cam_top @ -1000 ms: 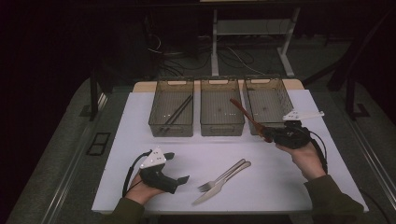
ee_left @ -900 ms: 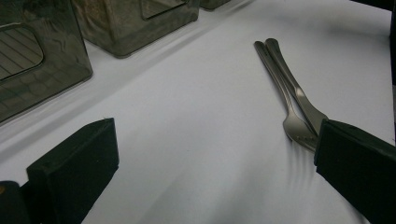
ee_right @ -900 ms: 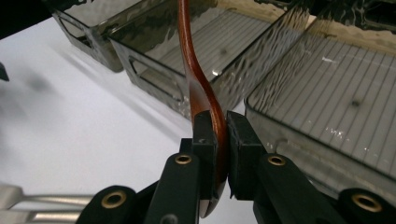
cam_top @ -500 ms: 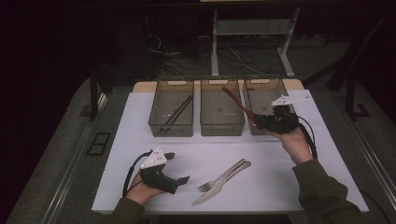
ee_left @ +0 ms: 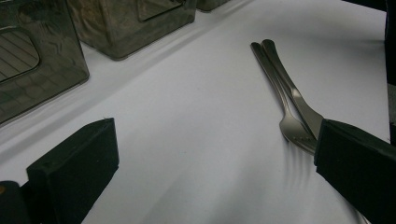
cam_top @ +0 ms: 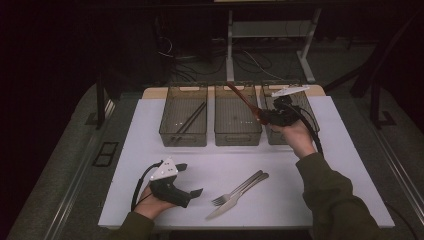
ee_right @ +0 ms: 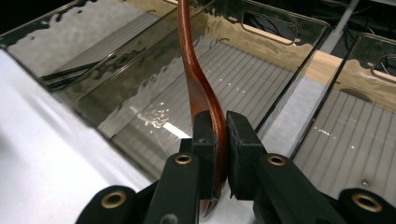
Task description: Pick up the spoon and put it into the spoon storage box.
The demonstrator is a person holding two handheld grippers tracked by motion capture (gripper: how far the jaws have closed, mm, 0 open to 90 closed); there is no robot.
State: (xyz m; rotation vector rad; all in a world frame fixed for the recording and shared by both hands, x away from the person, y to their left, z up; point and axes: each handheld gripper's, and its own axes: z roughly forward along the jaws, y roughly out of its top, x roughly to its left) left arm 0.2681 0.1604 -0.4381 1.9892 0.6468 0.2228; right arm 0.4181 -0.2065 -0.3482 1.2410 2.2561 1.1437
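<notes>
Desk: a white desk [cam_top: 150,130] is seen across the middle of the high view, with three smoky clear bins in a row along its far edge.
Left bin: the left bin [cam_top: 170,131] is seen at upper centre-left of the high view; dark chopsticks [cam_top: 189,119] are laid diagonally inside.
Middle bin: the middle bin [cam_top: 237,136] is seen at upper centre; its ribbed floor is shown in the right gripper view.
Right bin: the right bin [cam_top: 310,107] is seen at upper centre-right, partly hidden by the right hand [cam_top: 297,136].
Right hand-held gripper: the right hand-held gripper [ee_right: 221,154] is clamped tight on a wooden spoon [ee_right: 198,79]; the jaws are pressed onto its bowl end.
Spoon position: the spoon is held above the desk near the divide between the middle and right bins, with the handle slanted toward the upper left of the high view.
Left hand-held gripper: the left hand-held gripper [cam_top: 189,179] is rested at lower left of the high view, jaws spread wide with nothing between them.
Cutlery: a fork [ee_left: 280,100] and a knife [ee_left: 299,100] are laid side by side, touching, on the desk at lower centre of the high view, just beside the left jaws.
</notes>
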